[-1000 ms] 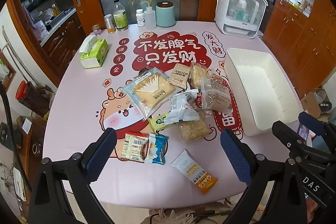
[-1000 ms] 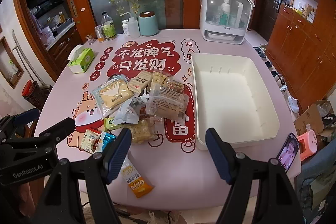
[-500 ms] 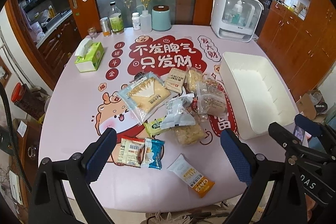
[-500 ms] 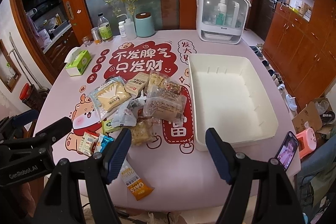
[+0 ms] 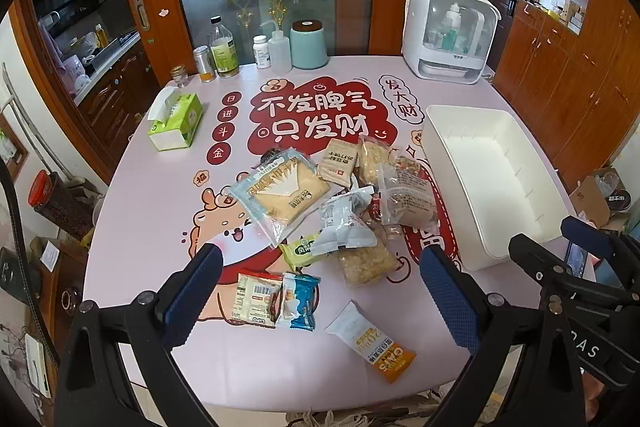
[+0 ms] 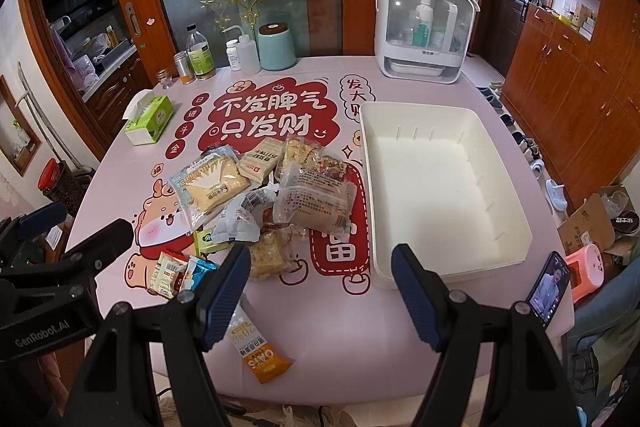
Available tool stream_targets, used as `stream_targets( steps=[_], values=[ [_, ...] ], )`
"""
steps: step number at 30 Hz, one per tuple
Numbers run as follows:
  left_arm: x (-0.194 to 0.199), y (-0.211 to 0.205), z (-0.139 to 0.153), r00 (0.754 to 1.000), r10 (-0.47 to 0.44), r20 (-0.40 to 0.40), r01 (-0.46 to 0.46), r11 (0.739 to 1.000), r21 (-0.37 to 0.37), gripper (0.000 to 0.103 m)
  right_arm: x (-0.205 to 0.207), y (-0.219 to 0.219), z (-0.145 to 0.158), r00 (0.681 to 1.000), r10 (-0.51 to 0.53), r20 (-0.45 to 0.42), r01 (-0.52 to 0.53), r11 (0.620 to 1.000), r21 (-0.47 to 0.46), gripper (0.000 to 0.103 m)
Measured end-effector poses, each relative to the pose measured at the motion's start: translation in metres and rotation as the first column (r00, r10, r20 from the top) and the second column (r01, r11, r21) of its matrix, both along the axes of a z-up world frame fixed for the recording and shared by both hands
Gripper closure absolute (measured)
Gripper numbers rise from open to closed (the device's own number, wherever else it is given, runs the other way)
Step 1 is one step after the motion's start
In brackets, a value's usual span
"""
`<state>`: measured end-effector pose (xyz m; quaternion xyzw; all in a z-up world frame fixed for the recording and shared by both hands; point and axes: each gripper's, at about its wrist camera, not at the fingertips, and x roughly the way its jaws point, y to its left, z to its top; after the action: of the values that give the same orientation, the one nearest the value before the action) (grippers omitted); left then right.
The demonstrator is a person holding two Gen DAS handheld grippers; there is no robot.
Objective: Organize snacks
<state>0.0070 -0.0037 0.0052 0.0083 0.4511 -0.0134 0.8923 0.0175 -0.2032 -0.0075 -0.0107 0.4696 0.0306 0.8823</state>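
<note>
- The left gripper [image 5: 320,291] is held spread wide above the near table edge, with nothing between its fingers.
- The right gripper [image 6: 320,291] is likewise spread wide and grasps nothing.
- A pile of snack packets [image 6: 276,187] is seen at the middle of the pink table [image 6: 340,339], just left of the white bin [image 6: 516,199].
- An orange-tipped oat bar [image 5: 372,343] is found apart from the pile, near the front edge.
- A green tissue box [image 5: 176,123] is placed far left.
</note>
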Motion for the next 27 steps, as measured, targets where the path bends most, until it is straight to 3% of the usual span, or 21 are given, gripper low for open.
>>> stream_targets(
  steps=[27],
  values=[
    [-0.0088,-0.0092,-0.0067,0.999,-0.012,-0.034,0.012,1.0,0.01,0.004,0.0002,-0.0036,-0.0009,1.0,-0.007,0.004,0.007,1.0,0.0,0.029]
  ],
)
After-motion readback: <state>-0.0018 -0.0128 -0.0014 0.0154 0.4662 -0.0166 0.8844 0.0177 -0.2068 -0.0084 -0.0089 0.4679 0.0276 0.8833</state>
